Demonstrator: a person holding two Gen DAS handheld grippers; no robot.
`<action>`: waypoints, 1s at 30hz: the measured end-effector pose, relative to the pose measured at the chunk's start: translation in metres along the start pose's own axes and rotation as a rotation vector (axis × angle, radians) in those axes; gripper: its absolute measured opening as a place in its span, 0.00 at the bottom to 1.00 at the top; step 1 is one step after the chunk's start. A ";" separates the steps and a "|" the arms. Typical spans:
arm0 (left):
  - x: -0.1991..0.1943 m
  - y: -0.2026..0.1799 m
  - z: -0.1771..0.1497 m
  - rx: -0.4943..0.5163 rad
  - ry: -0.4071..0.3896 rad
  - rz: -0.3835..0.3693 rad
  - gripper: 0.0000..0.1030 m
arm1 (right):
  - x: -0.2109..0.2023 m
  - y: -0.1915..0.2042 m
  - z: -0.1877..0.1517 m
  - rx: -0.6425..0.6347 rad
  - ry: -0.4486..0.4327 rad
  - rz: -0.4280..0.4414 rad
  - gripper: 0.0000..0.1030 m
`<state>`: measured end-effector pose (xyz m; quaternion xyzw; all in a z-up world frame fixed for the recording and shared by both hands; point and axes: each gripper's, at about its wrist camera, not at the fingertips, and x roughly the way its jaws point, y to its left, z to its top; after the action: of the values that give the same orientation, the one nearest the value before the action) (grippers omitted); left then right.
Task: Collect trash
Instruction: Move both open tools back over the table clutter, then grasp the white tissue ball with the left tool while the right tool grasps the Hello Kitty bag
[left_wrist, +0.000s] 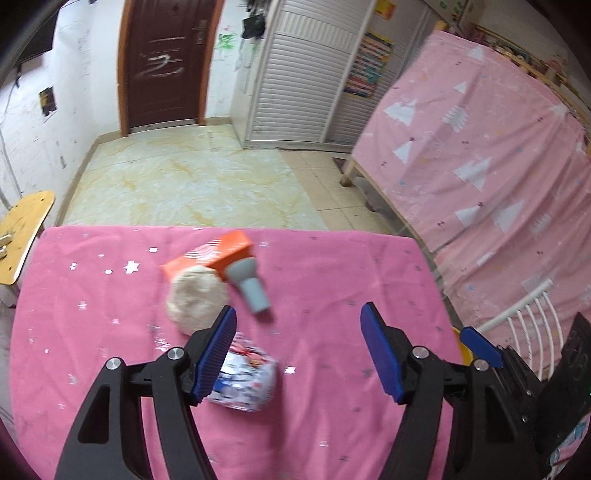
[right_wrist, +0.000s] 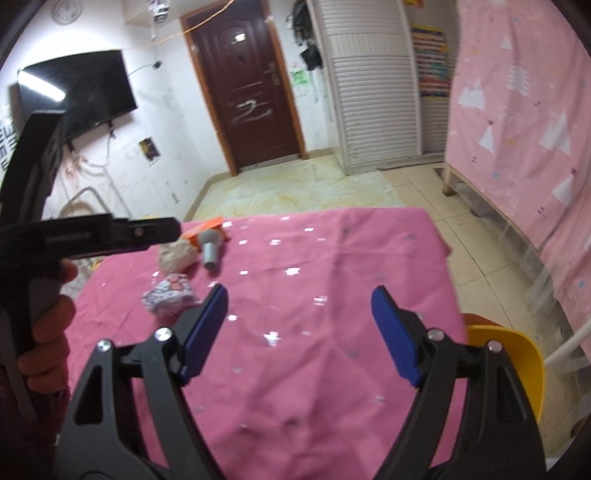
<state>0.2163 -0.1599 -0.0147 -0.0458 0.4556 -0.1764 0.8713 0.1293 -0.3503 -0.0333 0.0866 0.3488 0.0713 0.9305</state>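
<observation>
Trash wrapper (left_wrist: 245, 382) lay on bench (left_wrist: 351, 280), beside left tongs (left_wrist: 298, 328)' near pad. Both tongs wide, empty; right tongs (right_wrist: 299, 308) over bare cloth. Risk: pad nudges wrapper aside, closing on nothing.

Four trash items cluster on pink star-print tablecloth (left_wrist: 110, 295): flat orange cardboard box (left_wrist: 210, 254), crumpled beige paper ball (left_wrist: 196, 300) touching it, grey funnel-shaped plastic piece (left_wrist: 248, 282) lying sideways, crumpled white printed wrapper (left_wrist: 245, 384) nearest.
</observation>
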 end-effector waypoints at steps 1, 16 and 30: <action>0.000 0.005 0.001 -0.005 0.001 0.006 0.60 | 0.003 0.005 0.001 -0.014 0.006 0.003 0.76; 0.029 0.058 0.012 -0.065 0.057 0.083 0.60 | 0.035 0.060 0.010 -0.118 0.070 0.080 0.79; 0.067 0.069 0.009 -0.031 0.146 0.080 0.44 | 0.065 0.094 0.007 -0.185 0.148 0.164 0.79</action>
<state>0.2773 -0.1196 -0.0780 -0.0280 0.5220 -0.1372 0.8413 0.1758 -0.2467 -0.0501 0.0231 0.4004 0.1849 0.8972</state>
